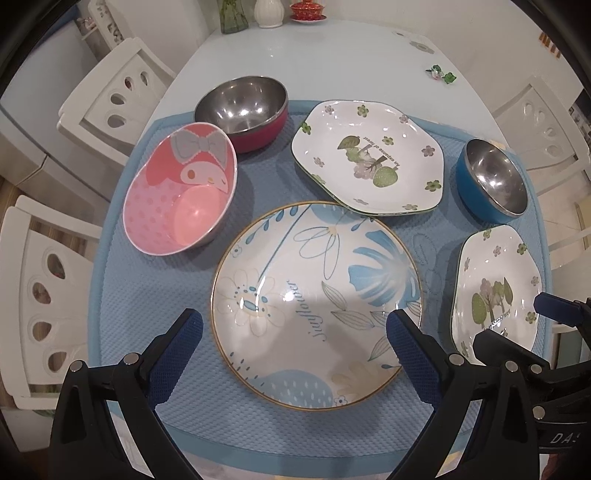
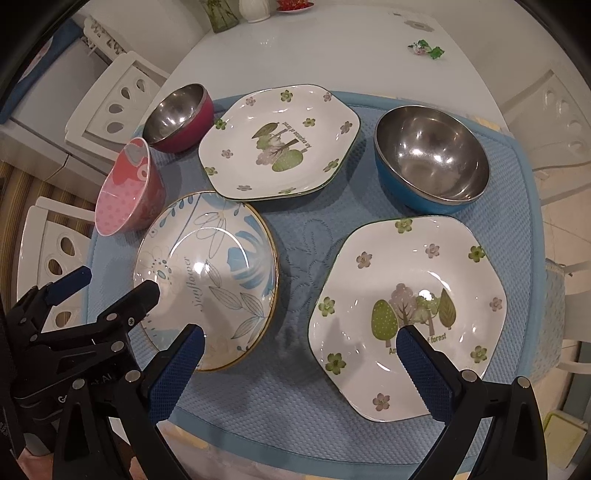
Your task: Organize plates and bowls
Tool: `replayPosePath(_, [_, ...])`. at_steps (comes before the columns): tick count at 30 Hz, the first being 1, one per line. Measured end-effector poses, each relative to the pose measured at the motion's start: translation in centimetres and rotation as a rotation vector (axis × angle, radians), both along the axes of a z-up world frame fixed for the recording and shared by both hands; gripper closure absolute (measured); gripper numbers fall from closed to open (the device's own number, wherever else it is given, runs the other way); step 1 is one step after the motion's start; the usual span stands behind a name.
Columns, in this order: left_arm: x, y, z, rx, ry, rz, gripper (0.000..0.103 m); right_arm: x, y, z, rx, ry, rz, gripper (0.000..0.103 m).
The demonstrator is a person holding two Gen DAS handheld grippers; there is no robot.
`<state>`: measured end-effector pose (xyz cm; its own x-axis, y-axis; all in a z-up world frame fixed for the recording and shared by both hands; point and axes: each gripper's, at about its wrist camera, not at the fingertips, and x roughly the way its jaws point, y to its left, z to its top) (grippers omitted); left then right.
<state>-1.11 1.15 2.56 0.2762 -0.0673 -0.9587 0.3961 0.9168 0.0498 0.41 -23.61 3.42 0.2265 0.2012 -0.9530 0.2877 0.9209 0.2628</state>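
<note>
Six dishes on the blue mat (image 1: 229,417), which lies on the white desk (image 1: 332,62). Far row, left to right: red steel bowl (image 1: 243,110), far hexagonal forest plate (image 1: 369,158), blue steel bowl (image 2: 430,158). Near row: pink cartoon bowl (image 1: 177,192) tilted on its side, mouth toward camera, rim just beside the red bowl; round Sunflower plate (image 1: 314,302) in the middle; near hexagonal forest plate (image 2: 402,314) on the right. All bowls and plates empty.

Left gripper (image 1: 295,328) hangs over the Sunflower plate, jaws wide apart, holding nothing. Right gripper (image 2: 303,343) sits over the mat gap between Sunflower plate and near hex plate, jaws wide apart, nothing held.

Sunflower plate's far rim nearly touches the far hex plate; pink bowl crowds its left side.

Left view only: pink bowl's bow-and-face print. Right view only: whole near hex plate and full inside of the blue bowl.

Off the mat: white chairs (image 1: 48,295) left, green trinket (image 2: 424,50) far right, vases (image 1: 267,13) at the far edge
</note>
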Motion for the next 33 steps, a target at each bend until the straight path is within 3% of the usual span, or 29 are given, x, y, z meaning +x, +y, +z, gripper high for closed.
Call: replayPosePath(33, [-0.16, 0.4, 0.22, -0.019, -0.001, 0.022, 0.004, -0.2, 0.37, 0.63, -0.002, -0.023, 0.008, 0.0])
